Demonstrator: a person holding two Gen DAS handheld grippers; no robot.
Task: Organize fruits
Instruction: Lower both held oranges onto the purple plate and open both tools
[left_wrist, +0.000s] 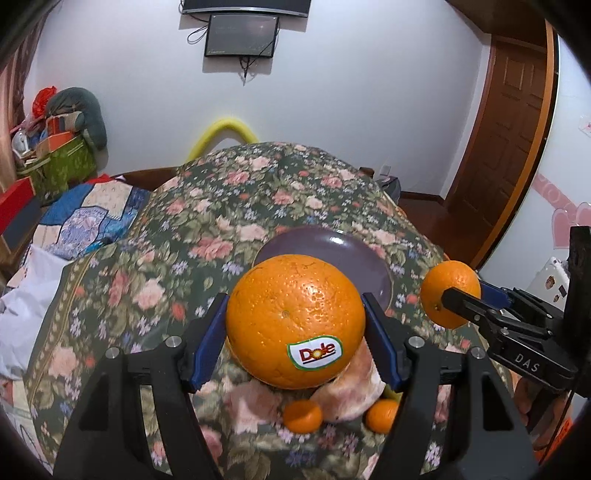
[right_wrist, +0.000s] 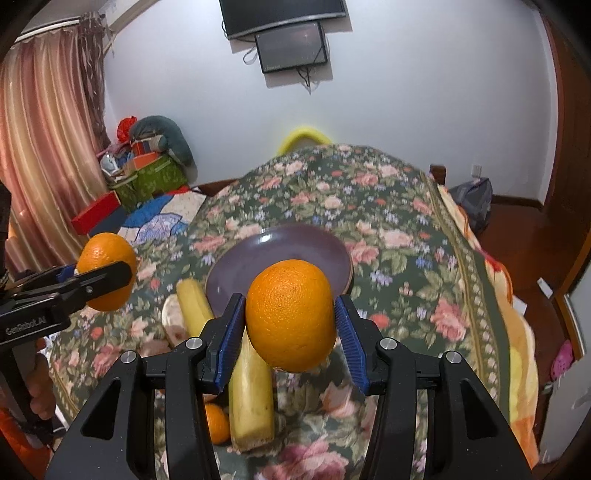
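Note:
My left gripper (left_wrist: 295, 325) is shut on a large orange with a Dole sticker (left_wrist: 295, 317), held above the floral bedspread. My right gripper (right_wrist: 291, 321) is shut on a second orange (right_wrist: 291, 314); it also shows at the right of the left wrist view (left_wrist: 448, 299). The left-held orange shows at the left of the right wrist view (right_wrist: 107, 269). A purple plate (right_wrist: 288, 247) lies on the bed just beyond both oranges, also in the left wrist view (left_wrist: 332, 247). A banana (right_wrist: 247, 391) and small tangerines (left_wrist: 303, 415) lie below the grippers.
The floral bedspread (left_wrist: 221, 206) covers the bed. A patchwork quilt (left_wrist: 85, 214) lies at the left. Boxes and bags (right_wrist: 147, 166) are piled by the curtain. A wooden door (left_wrist: 509, 129) stands at the right. Screens (right_wrist: 291, 44) hang on the wall.

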